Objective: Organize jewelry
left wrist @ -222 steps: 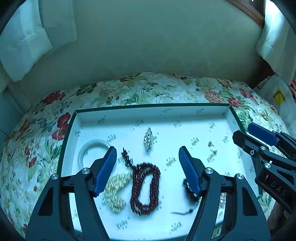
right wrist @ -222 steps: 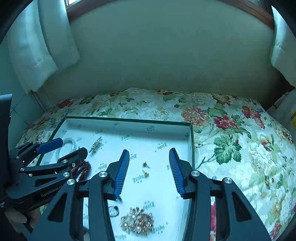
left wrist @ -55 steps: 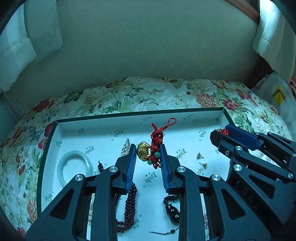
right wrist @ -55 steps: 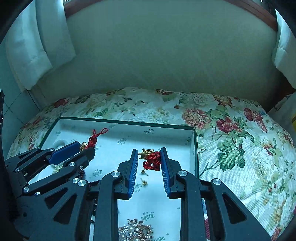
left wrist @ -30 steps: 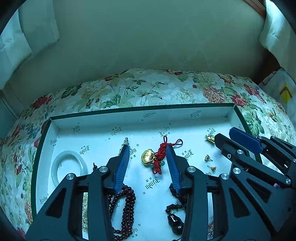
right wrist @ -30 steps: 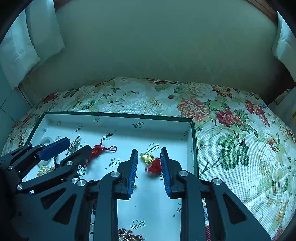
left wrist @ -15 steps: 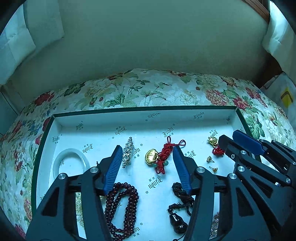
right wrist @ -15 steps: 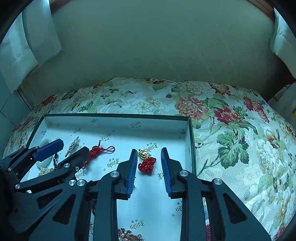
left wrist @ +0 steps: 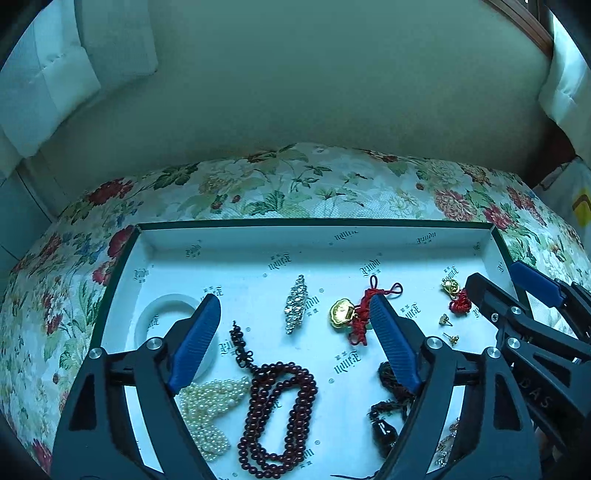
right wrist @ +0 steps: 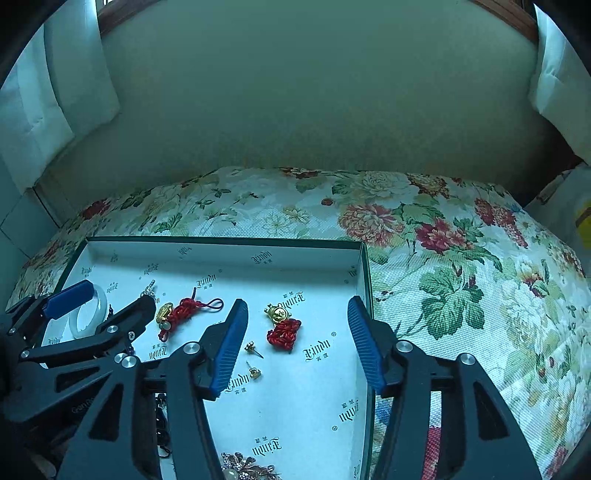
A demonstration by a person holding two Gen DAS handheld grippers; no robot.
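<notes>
Floral bedspread [right wrist: 443, 258], white tray [left wrist: 314, 236] on top. Left claw [left wrist: 295, 328] and right claw [right wrist: 297, 325] just opened wide, nothing pinched. Two gold charms [left wrist: 341, 314] [right wrist: 282, 325] lie in tray, beads [left wrist: 280, 410] nearby.

A floral cloth [right wrist: 443, 266], printed with red and pink blooms and green leaves on a pale ground, covered the surface and rounded off toward the far edge. Behind it rose a plain, pale wall [right wrist: 314, 92]. White curtains hung at both upper corners: one at the left [left wrist: 48, 77] and one at the right [right wrist: 561, 81]. A strip of brown wooden framing [left wrist: 517, 18] ran above the wall at the top right, and another showed at the upper left in the right wrist view [right wrist: 114, 14]. At the far right edge stood something white with a yellow mark [left wrist: 581, 206], possibly a bag; the fisheye blur left it unclear.
</notes>
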